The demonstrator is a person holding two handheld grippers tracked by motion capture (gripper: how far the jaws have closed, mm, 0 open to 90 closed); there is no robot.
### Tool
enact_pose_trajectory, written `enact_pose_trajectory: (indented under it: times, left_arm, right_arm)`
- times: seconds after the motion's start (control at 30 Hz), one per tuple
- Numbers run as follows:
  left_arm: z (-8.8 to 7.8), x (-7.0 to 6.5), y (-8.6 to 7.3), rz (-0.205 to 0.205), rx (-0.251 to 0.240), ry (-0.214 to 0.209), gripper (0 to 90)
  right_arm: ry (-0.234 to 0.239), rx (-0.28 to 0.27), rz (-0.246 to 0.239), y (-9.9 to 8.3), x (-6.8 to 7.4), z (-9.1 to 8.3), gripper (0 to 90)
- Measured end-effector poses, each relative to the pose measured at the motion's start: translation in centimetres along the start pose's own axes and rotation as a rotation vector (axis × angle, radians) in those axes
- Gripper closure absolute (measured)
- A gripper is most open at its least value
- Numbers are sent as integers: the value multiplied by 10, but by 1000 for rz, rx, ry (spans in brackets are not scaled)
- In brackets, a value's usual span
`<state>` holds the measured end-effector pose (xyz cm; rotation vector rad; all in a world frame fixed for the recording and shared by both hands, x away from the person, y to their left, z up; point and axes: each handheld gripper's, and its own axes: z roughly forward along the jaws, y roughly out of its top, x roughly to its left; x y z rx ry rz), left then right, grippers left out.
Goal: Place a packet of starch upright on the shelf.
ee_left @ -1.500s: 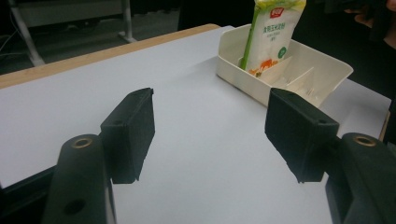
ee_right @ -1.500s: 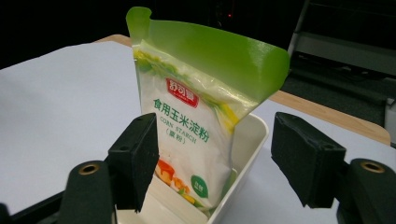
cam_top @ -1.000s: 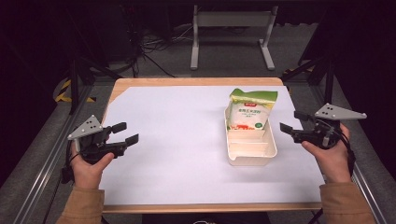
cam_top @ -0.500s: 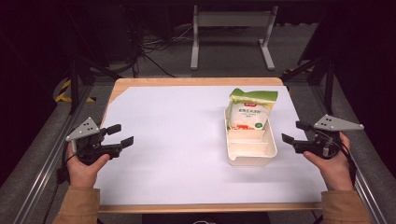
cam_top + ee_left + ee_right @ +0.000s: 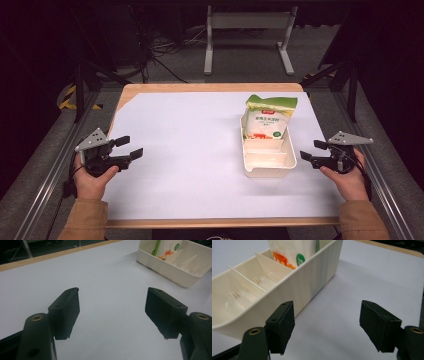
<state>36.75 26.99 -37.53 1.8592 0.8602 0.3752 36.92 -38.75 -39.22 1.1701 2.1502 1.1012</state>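
**Both grippers spread and empty, tray and pouch right of centre**

At the lower left of the high view, the left hand (image 5: 92,175) holds the left gripper (image 5: 129,147) over the white sheet (image 5: 190,150). Its jaws are spread with nothing between them, tips aimed toward frame right. At the lower right, the right hand (image 5: 345,177) holds the right gripper (image 5: 311,150), jaws likewise parted and empty, tips aimed frame-left at the tray.

The cream divided tray (image 5: 270,170) lies just beside the right gripper, right of centre. Its long axis runs from the near edge toward the far edge of the table (image 5: 210,87). In the right gripper view, the tray's side wall (image 5: 312,277) crosses the upper left of the frame.

In the tray's far compartment stands a white and green pouch (image 5: 270,117), upright, its printed face toward the camera. The print is too small to read. Both gripper views cut off the pouch's top.

Beyond the table, a metal stand (image 5: 247,40) sits in a dark, hard-to-read background.
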Motion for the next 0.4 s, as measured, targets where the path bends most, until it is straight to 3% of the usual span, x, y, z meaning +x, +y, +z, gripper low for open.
enact_pose_trajectory:
  times: [0.13,0.4]
  left_arm:
    - [2,2,-4,-19,-2,0,291]
    - [6,3,-7,-20,12,12,290]
  right_arm:
    - [-3,23,12,-10,-3,9,283]
    - [-22,48,18,-21,-4,21,276]
